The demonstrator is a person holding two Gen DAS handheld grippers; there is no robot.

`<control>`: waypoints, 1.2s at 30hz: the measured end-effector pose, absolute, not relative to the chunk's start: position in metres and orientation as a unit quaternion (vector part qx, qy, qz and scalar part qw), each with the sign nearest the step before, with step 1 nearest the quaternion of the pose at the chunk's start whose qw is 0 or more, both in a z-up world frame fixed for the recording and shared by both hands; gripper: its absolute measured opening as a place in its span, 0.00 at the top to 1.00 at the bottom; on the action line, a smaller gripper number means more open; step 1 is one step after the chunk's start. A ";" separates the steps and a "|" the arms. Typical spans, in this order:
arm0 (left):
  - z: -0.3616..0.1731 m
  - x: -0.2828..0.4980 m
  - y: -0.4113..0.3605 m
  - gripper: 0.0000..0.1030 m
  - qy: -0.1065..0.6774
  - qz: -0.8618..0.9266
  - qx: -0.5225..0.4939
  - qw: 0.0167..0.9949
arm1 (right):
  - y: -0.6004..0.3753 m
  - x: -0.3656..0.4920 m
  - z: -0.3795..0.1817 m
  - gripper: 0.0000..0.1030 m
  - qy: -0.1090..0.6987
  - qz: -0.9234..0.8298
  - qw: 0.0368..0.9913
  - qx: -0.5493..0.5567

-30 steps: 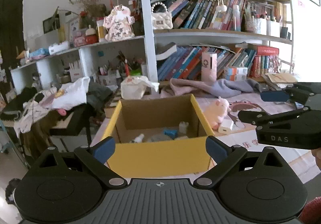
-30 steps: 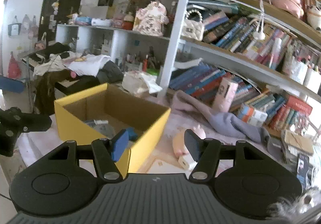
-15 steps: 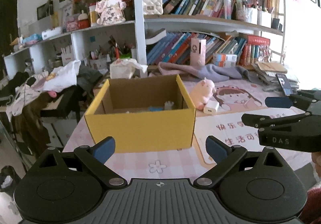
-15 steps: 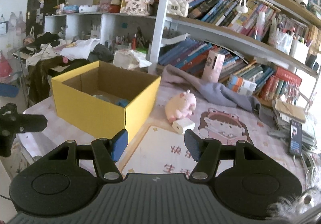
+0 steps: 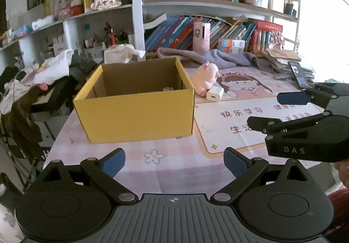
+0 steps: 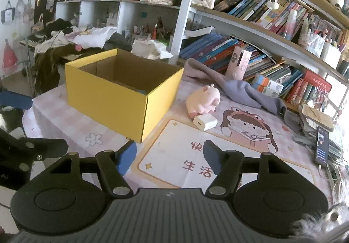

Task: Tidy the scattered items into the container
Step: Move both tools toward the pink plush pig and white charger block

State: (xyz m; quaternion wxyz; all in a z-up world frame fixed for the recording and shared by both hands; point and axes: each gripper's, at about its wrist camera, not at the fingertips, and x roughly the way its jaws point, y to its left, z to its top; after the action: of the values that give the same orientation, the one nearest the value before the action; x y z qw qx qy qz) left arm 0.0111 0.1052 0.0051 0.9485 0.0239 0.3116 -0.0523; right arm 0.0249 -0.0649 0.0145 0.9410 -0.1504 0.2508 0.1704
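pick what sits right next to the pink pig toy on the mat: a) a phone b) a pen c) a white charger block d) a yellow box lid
c, the white charger block lies on the mat right in front of the pink pig toy, while the phone is far off by the stacked papers at the table's edge.

Open yellow box (image 6: pixel 113 94); pink pig plush (image 6: pixel 204 98) touching white charger (image 6: pixel 205 122) beside it.

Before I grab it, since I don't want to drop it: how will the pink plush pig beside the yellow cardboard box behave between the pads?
The pink plush pig looks soft, so it will probably squash and need a deep grip. It seems light. Its rounded body may roll or topple if nudged.
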 end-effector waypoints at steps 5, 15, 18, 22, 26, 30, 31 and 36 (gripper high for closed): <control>0.002 0.013 0.101 0.05 0.317 -0.060 0.016 0.946 | -0.070 0.023 0.012 0.34 0.262 0.163 0.938 -0.156; -0.008 0.026 0.076 0.05 0.335 -0.106 0.026 0.936 | -0.096 0.023 0.002 0.33 0.293 0.118 0.938 -0.147; -0.011 0.031 0.066 0.05 0.340 -0.126 0.032 0.931 | -0.106 0.023 -0.001 0.33 0.301 0.099 0.938 -0.141; -0.013 0.039 0.052 0.05 0.343 -0.151 0.040 0.926 | -0.120 0.024 -0.004 0.33 0.311 0.076 0.938 -0.133; -0.014 0.048 0.038 0.05 0.343 -0.173 0.048 0.922 | -0.134 0.025 -0.005 0.33 0.315 0.052 0.939 -0.126; -0.015 0.056 0.026 0.05 0.341 -0.191 0.055 0.919 | -0.146 0.029 -0.004 0.33 0.318 0.038 0.939 -0.122; -0.015 0.058 0.023 0.05 0.341 -0.194 0.057 0.918 | -0.149 0.030 -0.004 0.33 0.318 0.035 0.940 -0.121; -0.014 0.067 0.014 0.05 0.337 -0.202 0.063 0.917 | -0.159 0.039 -0.003 0.33 0.319 0.027 0.940 -0.118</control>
State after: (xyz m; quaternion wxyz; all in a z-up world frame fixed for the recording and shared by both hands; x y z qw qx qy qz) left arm 0.0672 0.0137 -0.0136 0.9174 0.0629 0.3371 -0.2017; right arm 0.0392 -0.1589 -0.0029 0.9401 -0.1180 0.3187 0.0275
